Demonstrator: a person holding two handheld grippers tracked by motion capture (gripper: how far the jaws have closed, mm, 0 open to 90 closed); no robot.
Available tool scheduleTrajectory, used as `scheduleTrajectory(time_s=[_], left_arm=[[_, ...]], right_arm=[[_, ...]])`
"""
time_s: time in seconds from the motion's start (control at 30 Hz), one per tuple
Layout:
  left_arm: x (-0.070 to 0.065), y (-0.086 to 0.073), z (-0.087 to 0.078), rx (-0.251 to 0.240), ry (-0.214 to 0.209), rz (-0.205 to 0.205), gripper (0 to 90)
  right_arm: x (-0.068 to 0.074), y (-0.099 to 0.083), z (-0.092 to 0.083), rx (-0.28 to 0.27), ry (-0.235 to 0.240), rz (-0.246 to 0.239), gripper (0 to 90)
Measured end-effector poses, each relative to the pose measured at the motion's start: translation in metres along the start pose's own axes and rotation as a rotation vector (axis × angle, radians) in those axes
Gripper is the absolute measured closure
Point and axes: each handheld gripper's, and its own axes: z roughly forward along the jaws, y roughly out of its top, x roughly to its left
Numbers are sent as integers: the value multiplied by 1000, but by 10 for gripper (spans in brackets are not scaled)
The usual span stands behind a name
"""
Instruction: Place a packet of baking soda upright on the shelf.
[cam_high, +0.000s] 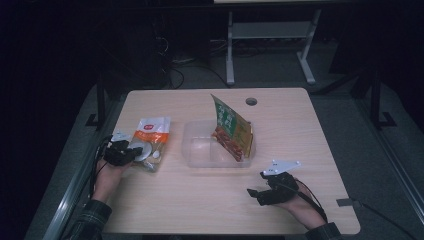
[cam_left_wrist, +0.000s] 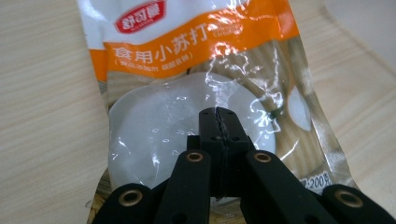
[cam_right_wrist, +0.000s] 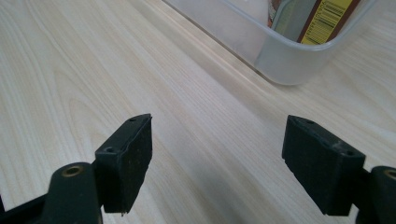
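An orange and white baking soda packet (cam_high: 150, 137) lies flat on the left of the wooden table. My left gripper (cam_high: 131, 152) sits on its near end. In the left gripper view the black jaws (cam_left_wrist: 218, 114) are pressed together over the packet (cam_left_wrist: 196, 56), and the clear film creases up from their tips. A green and red snack bag (cam_high: 231, 127) leans upright in a clear plastic container (cam_high: 192, 150) at the table's middle. My right gripper (cam_high: 257, 194) rests near the front right, jaws wide apart (cam_right_wrist: 217, 154) over bare wood, short of the container's corner (cam_right_wrist: 289, 60).
A round cable hole (cam_high: 251, 101) sits near the table's far edge. Beyond the table stand metal desk legs (cam_high: 230, 55) and floor cables. A barcode on the snack bag (cam_right_wrist: 327, 14) shows through the container wall.
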Motion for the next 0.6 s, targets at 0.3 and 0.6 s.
scheduleTrajectory(time_s=[0.3, 0.6], left_arm=[[-3, -11, -11, 11, -34, 8, 900], [-19, -24, -24, 15, -71, 33, 900]], right_arm=[[0, 0, 0, -1, 3, -4, 240], [2, 0, 1, -4, 7, -8, 239]])
